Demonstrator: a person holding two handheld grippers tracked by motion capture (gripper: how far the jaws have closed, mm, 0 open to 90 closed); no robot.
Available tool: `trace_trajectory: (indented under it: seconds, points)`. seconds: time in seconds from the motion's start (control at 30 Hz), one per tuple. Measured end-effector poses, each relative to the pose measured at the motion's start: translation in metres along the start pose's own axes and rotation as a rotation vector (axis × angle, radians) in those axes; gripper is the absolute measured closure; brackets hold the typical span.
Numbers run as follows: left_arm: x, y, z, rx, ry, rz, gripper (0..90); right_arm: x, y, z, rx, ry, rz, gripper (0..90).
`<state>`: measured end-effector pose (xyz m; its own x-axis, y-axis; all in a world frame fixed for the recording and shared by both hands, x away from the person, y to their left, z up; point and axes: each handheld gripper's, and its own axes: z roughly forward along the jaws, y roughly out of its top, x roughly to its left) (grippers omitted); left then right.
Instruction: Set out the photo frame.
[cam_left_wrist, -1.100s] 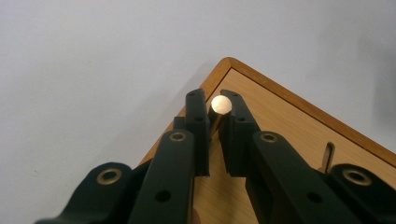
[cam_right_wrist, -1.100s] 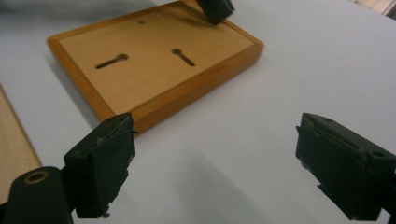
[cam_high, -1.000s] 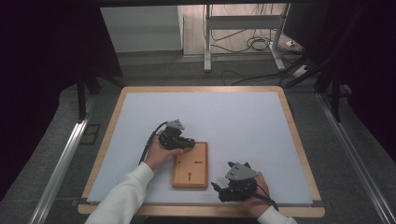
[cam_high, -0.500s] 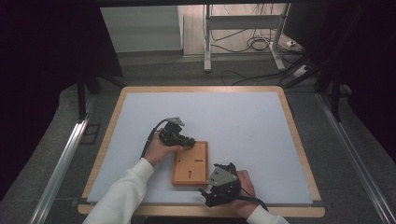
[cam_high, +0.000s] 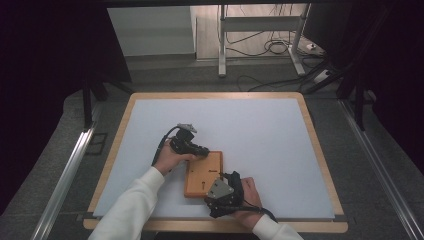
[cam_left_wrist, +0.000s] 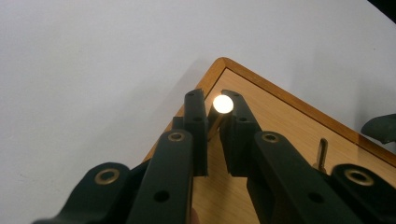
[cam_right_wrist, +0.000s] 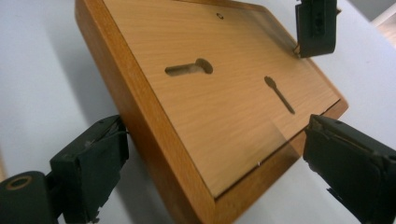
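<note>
While the left gripper (cam_left_wrist: 212, 135) pinches a peg (cam_left_wrist: 222, 103) at the board's (cam_high: 202, 172) far-left corner mid-table, the right gripper (cam_right_wrist: 215, 172) straddles its near corner wide, needing to close next.

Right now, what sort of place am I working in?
Probably a lab or recording workstation: a wood-framed table with a plain white top, dark curtains at the sides, and loose cables on the floor beyond.
</note>
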<state>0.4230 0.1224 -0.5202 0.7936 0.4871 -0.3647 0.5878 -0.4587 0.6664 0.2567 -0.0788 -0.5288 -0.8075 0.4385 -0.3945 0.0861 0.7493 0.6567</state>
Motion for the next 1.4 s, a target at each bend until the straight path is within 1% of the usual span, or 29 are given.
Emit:
trace_trajectory:
  seconds: [0.07, 0.13, 0.23, 0.3, 0.37, 0.4, 0.53, 0.7, 0.9, 1.0, 1.1, 1.17, 1.2, 1.23, 1.27, 1.33, 1.4]
  points:
    - [0.000, 0.000, 0.000, -0.001, 0.003, -0.002, 81.6, 0.001, 0.001, 0.001, -0.003, -0.017, -0.009, 7.4]
    - [0.000, 0.000, 0.000, 0.002, 0.014, 0.003, 82.3, 0.001, 0.003, 0.002, 0.001, -0.040, -0.015, 7.5]
    - [-0.001, 0.001, 0.000, -0.004, 0.033, 0.005, 83.8, 0.000, 0.005, -0.001, -0.025, -0.070, -0.011, 9.6]
    - [-0.001, 0.001, 0.000, -0.007, 0.040, 0.006, 84.1, -0.001, 0.007, -0.005, -0.047, -0.085, -0.020, 11.8]
    - [-0.003, 0.001, 0.001, -0.013, 0.053, 0.008, 84.2, -0.003, 0.009, -0.008, -0.052, -0.095, -0.035, 13.1]
    - [-0.004, 0.001, 0.001, -0.010, 0.063, 0.017, 84.2, -0.004, 0.010, -0.009, -0.055, -0.097, -0.040, 14.5]
    - [-0.006, 0.002, 0.001, -0.016, 0.088, 0.020, 84.2, -0.008, 0.014, -0.012, -0.054, -0.097, -0.037, 16.2]
    - [-0.005, 0.002, 0.002, -0.025, 0.099, 0.014, 83.3, -0.014, 0.018, -0.017, -0.062, -0.068, -0.042, 25.4]
    - [-0.005, 0.002, 0.002, -0.035, 0.109, 0.008, 81.2, -0.020, 0.021, -0.022, -0.073, -0.076, -0.050, 37.5]
    - [-0.005, 0.002, 0.002, -0.038, 0.110, 0.006, 80.6, -0.023, 0.021, -0.024, -0.078, -0.083, -0.052, 39.4]
    - [-0.005, 0.002, 0.002, -0.040, 0.116, 0.007, 79.5, -0.025, 0.023, -0.025, -0.081, -0.086, -0.071, 41.8]
    - [-0.005, 0.002, 0.002, -0.041, 0.117, 0.009, 78.3, -0.025, 0.024, -0.026, -0.079, -0.082, -0.073, 42.4]
    - [-0.005, 0.002, 0.001, -0.046, 0.111, 0.007, 76.6, -0.026, 0.025, -0.026, -0.075, -0.079, -0.075, 42.4]
    - [-0.005, 0.002, 0.000, -0.054, 0.107, 0.005, 72.7, -0.026, 0.025, -0.026, -0.076, -0.077, -0.073, 42.8]
    - [-0.006, 0.002, -0.002, -0.065, 0.114, 0.004, 68.3, -0.027, 0.025, -0.026, -0.078, -0.076, -0.070, 43.2]
    - [-0.006, 0.000, -0.008, -0.095, 0.130, -0.006, 60.5, -0.027, 0.026, -0.026, -0.082, -0.076, -0.069, 43.6]
    - [-0.007, -0.003, -0.016, -0.119, 0.166, -0.010, 52.7, -0.028, 0.026, -0.026, -0.083, -0.074, -0.070, 43.8]
